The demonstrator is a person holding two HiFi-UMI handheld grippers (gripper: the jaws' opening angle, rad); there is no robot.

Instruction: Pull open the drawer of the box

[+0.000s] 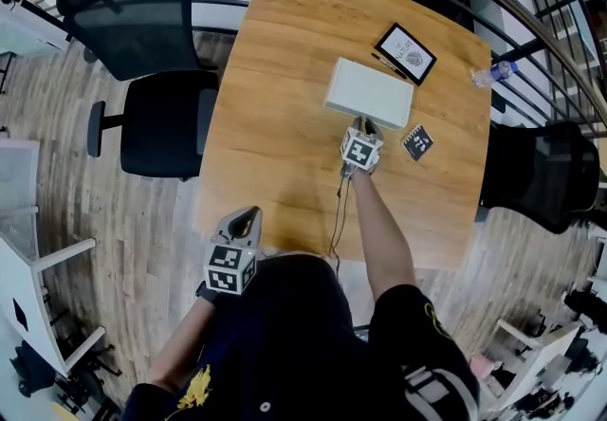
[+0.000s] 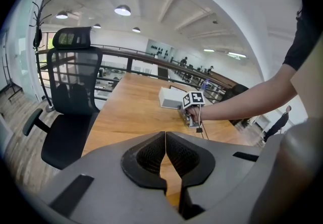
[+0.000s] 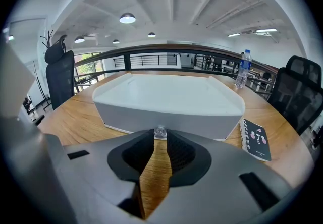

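On the wooden table (image 1: 285,106), the white box (image 1: 370,92) sat toward the far right side, the left gripper (image 2: 165,140) hung over the near edge with jaws closed on nothing, and the right gripper (image 3: 160,136) pinched the small clear knob (image 3: 160,131) on the box's front.

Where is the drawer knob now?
In the right gripper view, the knob sits centre on the white box's front, between the right gripper's jaws.
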